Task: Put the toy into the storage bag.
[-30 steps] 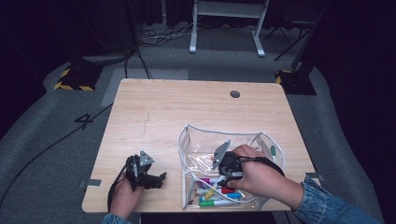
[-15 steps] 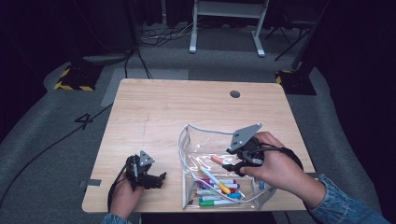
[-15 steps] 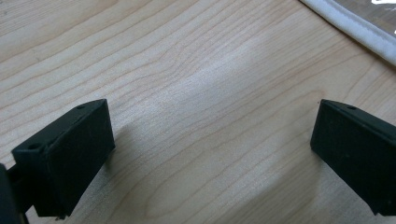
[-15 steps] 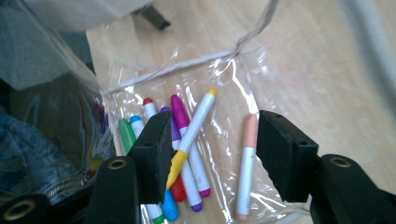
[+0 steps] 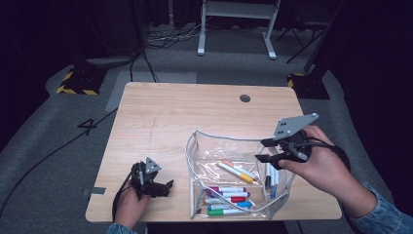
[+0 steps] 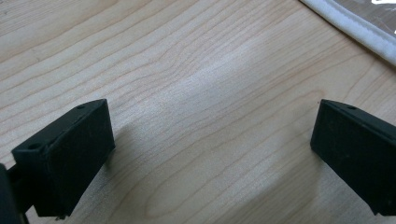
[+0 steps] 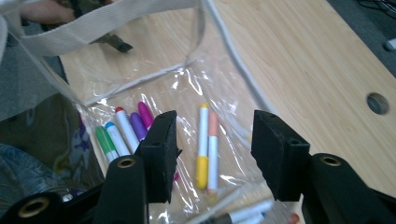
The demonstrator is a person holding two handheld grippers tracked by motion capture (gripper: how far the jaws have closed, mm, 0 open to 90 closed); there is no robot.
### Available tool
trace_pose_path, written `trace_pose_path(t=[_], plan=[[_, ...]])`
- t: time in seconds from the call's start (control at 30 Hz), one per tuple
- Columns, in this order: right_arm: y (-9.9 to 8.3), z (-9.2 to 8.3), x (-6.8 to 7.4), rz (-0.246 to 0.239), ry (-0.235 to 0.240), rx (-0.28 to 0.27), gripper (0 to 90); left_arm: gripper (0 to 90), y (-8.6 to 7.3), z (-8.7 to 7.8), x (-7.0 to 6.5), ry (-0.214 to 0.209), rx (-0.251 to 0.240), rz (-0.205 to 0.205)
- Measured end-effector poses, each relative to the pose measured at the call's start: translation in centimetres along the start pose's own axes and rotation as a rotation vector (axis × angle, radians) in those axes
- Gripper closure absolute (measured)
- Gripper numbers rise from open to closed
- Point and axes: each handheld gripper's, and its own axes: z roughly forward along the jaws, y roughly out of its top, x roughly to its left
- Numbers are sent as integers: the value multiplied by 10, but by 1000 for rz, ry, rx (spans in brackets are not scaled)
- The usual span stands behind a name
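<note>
A clear plastic pouch (image 5: 188, 152) with white trim stands open on the right half of the wooden table (image 5: 195, 112). Several coloured markers (image 5: 229, 197) lie inside it, and a yellow and an orange marker (image 5: 236, 170) lie side by side. My right gripper (image 5: 263, 151) hangs above the pouch's right side, open; its jaws have just been closing a little with nothing between them. In the right gripper view the gripper (image 7: 215, 116) looks down on the yellow marker (image 7: 203, 144) through the pouch (image 7: 107, 18). My left gripper (image 5: 167, 185) rests near the front left edge, open (image 6: 210, 107) over bare wood.
A round cable hole (image 5: 245, 98) sits near the table's far edge, also in the right gripper view (image 7: 377, 102). The pouch's white trim (image 6: 355, 28) lies just beyond the left gripper. Grey floor, cables and a white stand (image 5: 234, 19) lie beyond the table.
My right gripper has lifted out of the pouch and moved to the right, above the pouch's right side. The left gripper has stayed where it was.
</note>
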Motion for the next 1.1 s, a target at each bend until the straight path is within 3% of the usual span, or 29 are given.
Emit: trace_pose_path(t=[0.27,0.47,0.77,1.1], plan=[[-25,-31,-30,120,-94,-16,546,0,0,0,0,0,-1,-3],[-54,-36,-55,225,-150,27,554,0,0,0,0,0,0,-4],[-101,-11,-84,376,-137,108,541,0,0,0,0,0,-1,-3],[-146,33,-96,488,-89,179,525,0,0,0,0,0,-1,-2]])
